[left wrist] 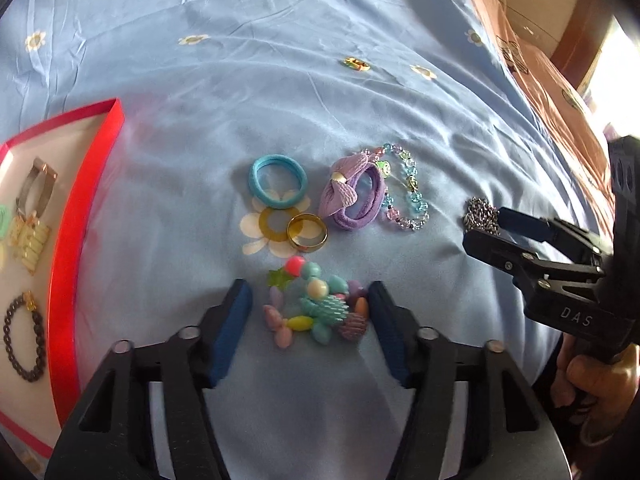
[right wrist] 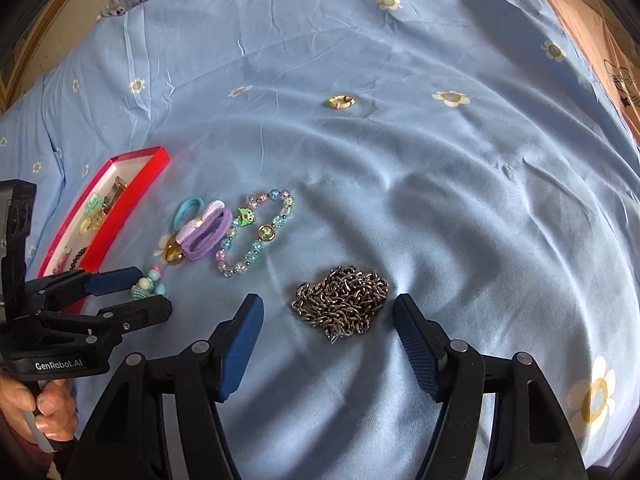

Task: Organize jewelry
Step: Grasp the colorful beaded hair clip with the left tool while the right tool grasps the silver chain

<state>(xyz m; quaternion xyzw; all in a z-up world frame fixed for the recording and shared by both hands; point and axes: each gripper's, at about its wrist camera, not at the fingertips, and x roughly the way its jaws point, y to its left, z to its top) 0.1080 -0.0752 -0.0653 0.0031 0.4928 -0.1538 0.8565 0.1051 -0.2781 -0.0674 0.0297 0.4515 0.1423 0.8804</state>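
On the sheet you have two hair ties — one blue (left wrist: 277,181), one purple (left wrist: 354,196) — two beaded bracelets (left wrist: 404,188) (left wrist: 316,306), two rings (left wrist: 307,231) (right wrist: 340,101), one chain (right wrist: 341,306), one red tray (left wrist: 86,216).

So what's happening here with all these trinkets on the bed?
A person is sorting jewelry into a red box, holding a gripper in each hand. The left hand-held gripper is open around a colorful bead bracelet; the right hand-held gripper is open around a heaped metal chain. Neither is gripped yet. A gold ring, hair ties and another bracelet wait on the blue sheet.
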